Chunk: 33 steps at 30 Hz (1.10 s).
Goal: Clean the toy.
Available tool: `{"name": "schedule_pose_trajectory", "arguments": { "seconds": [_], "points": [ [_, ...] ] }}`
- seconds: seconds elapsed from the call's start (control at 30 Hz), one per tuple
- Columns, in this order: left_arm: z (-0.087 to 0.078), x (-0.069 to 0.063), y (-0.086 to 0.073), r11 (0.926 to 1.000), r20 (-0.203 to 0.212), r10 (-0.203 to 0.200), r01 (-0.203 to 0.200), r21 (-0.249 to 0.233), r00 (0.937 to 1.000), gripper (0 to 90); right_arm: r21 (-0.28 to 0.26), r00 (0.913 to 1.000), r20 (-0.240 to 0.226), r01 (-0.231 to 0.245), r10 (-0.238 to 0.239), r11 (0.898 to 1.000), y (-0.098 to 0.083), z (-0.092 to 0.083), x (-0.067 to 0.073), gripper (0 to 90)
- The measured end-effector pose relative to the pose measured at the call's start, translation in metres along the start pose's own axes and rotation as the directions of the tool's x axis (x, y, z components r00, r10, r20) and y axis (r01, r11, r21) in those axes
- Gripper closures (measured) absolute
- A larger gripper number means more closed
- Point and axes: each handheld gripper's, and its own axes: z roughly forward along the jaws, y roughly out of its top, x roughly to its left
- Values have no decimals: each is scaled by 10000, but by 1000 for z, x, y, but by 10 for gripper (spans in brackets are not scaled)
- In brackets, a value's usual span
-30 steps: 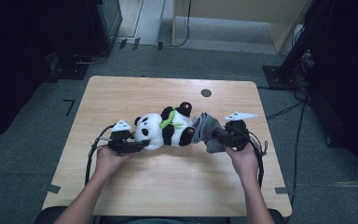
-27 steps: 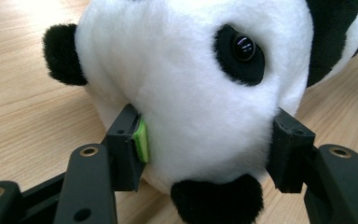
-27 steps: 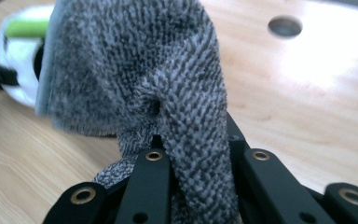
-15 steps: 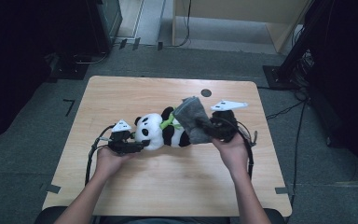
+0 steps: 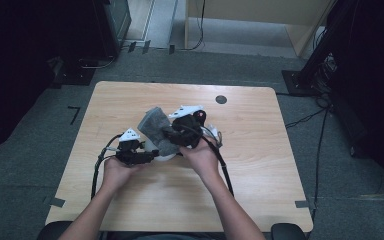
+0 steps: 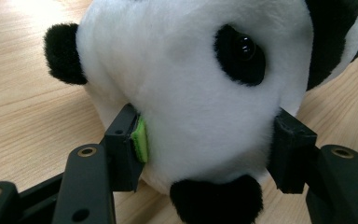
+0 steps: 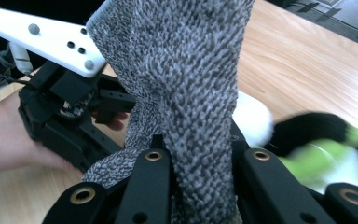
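Observation:
A black-and-white plush panda (image 6: 186, 70) lies on the wooden table (image 5: 270, 175). My left gripper (image 6: 209, 140) is shut on its head, a pad pressed into each side. In the high view, the left gripper (image 5: 151, 156) sits at the panda's left end, where a bit of white plush (image 5: 164, 156) shows. My right gripper (image 7: 200, 158) is shut on a grey knitted cloth (image 7: 186, 70) that stands up between its jaws. Seen from above, the right gripper (image 5: 174, 135) holds the cloth (image 5: 152, 125) over the panda and hides most of its body. The green scarf (image 7: 307, 158) is blurred.
A dark round grommet (image 5: 221, 99) sits near the table's far edge. Black cables (image 5: 225, 170) trail from both grippers along the person's forearms. Dark floor and equipment surround the table.
The right gripper has swung left and slightly up, carrying the grey cloth from the panda's right end to over its body. The left gripper stayed on the head.

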Motion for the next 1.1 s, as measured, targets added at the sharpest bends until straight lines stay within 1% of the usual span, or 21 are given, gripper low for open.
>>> {"name": "schedule_pose_trajectory", "arguments": {
  "seconds": [0.07,0.13,0.17,0.23,0.27,0.3,0.33,0.4,0.5,0.67,0.73,0.83,0.93,1.1],
  "points": [
    [0,0,0,10000,13,-55,55,-32,10000,389,128,9998,70,160,-161,9998,2,11,7,792],
    [0,-1,0,10000,22,-70,70,-36,10000,389,254,9998,1,175,-175,9995,2,24,13,792],
    [0,-1,0,10000,8,-57,57,-28,10000,389,347,9999,47,141,-143,9993,1,29,15,789],
    [0,0,0,10000,15,-11,11,21,10000,389,452,9994,232,235,-246,9987,-3,41,17,782],
    [0,0,0,10000,-4,-14,14,29,10000,389,642,9981,455,384,-414,9972,-7,47,18,782],
    [0,0,0,10000,9,-14,14,27,10000,389,665,9972,526,497,-532,9966,-10,50,18,784],
    [0,0,0,10000,28,-11,10,21,10000,389,483,9975,491,484,-508,9977,-13,50,18,787],
    [0,0,0,10000,7,-3,3,33,10000,389,371,9984,429,341,-357,9987,-16,49,15,789],
    [0,0,0,10000,61,-51,50,66,10000,389,355,9989,371,267,-280,9990,-20,46,13,789],
    [0,1,0,9999,70,-43,43,92,10000,390,343,9992,330,227,-239,9992,-31,39,10,790],
    [0,1,0,9999,75,-53,52,96,10000,389,347,9995,224,197,-205,9992,-37,38,9,791],
    [0,1,0,9999,79,-84,84,93,9999,389,515,9997,208,142,-153,9986,-43,34,7,791],
    [0,1,0,9999,105,-90,89,95,9999,390,660,9991,264,305,-323,9973,-48,31,6,790],
    [0,1,0,9999,97,-31,30,103,9999,390,862,9992,227,306,-327,9958,-61,27,1,788]
  ]
}}
